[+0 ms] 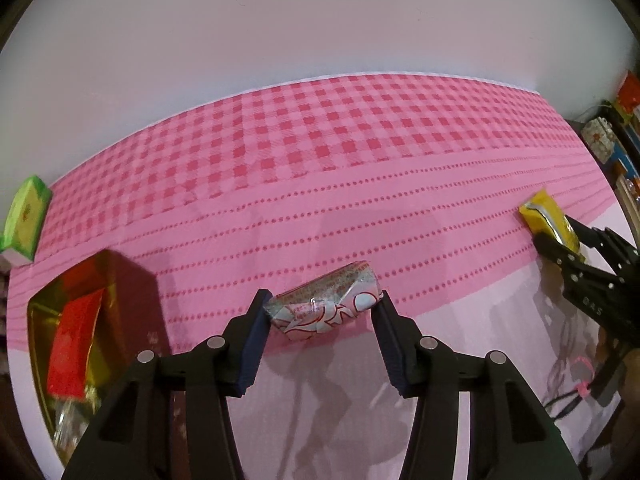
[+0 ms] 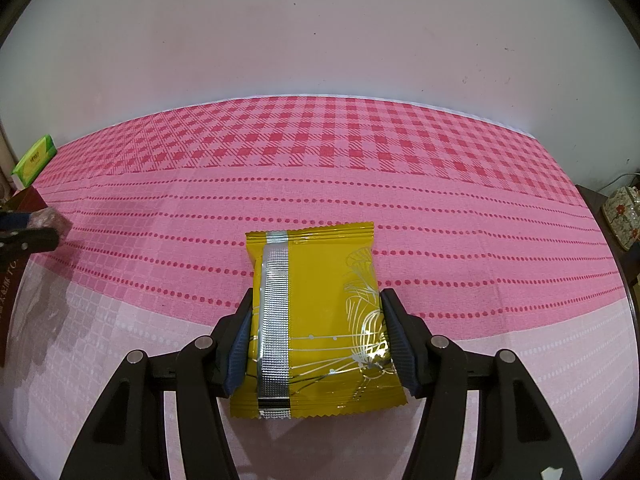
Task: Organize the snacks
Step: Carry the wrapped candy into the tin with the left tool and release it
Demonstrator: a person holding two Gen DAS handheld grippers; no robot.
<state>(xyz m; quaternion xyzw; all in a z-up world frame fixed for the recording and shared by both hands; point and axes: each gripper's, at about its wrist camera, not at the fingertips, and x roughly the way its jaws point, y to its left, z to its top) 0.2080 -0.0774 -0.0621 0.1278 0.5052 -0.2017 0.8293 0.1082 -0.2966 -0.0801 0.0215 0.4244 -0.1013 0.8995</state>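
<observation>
yellow packet clamped between right fingers; silver-red snack gripped between left fingers.

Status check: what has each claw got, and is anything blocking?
Left claw shut on silver snack pack. Right claw shut on yellow packet. Red box at left, partly filled. Pink cloth ahead, nothing blocking.

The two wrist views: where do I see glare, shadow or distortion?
Left wrist view: fisheye bends the table edge; the left claw shadows the cloth; the silver packet glints. Right wrist view: the yellow packet shows foil glare; corners are dark.
</observation>
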